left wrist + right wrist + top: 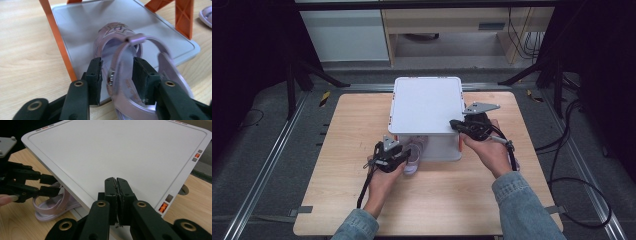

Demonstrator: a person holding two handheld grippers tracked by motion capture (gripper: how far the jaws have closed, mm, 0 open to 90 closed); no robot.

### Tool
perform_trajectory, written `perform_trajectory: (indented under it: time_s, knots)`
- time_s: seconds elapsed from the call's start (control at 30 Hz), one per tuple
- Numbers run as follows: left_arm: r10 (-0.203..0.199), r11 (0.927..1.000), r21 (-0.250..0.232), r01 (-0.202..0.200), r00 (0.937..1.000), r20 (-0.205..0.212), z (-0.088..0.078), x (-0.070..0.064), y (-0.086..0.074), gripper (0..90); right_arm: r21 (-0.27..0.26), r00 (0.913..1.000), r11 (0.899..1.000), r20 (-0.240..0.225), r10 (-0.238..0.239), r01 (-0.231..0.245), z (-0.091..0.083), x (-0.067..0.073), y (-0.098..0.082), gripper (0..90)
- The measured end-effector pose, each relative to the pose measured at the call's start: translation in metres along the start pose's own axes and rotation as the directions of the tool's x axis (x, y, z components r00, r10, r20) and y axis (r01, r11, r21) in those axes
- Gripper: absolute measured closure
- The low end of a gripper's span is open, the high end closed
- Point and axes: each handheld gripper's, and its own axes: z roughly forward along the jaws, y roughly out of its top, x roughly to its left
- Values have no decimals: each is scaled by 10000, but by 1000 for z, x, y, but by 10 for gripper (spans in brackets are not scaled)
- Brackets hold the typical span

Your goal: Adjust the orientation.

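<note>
A lavender sandal (414,154) lies with its toe on the lower tray (82,22) of a white two-level shelf (427,102) with orange legs (185,17); its heel hangs out over the table. My left gripper (117,62) is at the heel, open, jaws on either side of the sandal's back strap (120,52) without pressing it. In the right gripper view the left gripper (55,185) and sandal (55,205) sit under the shelf's front edge. My right gripper (116,180) is shut with nothing in it, over the front right corner of the top plate (120,147).
A second lavender sandal (206,15) lies on the wooden table (437,200) to the right of the shelf. The table's front half is bare wood. Black stand legs (319,75) and cables (572,150) lie on the floor around the table.
</note>
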Motion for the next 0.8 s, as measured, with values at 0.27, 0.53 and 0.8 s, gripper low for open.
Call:
perform_trajectory:
  time_s: [0.27, 0.53, 0.8]
  knots:
    - [303, 9988, -397, -289, 9990, 332, -21, -1, 5, 686, -12, 10000, 10000, 48, -1, 1, 0, 0, 0, 877]
    - [1078, 9941, -197, -1071, 9933, 417, -46, 3, -3, 859, 9, 10000, 10000, 92, -11, 11, 0, 1, 0, 877]
    - [1427, 9875, 619, -1453, 9888, 438, -43, 6, -26, 872, 42, 9999, 10000, 131, -30, 29, 0, 1, 1, 876]
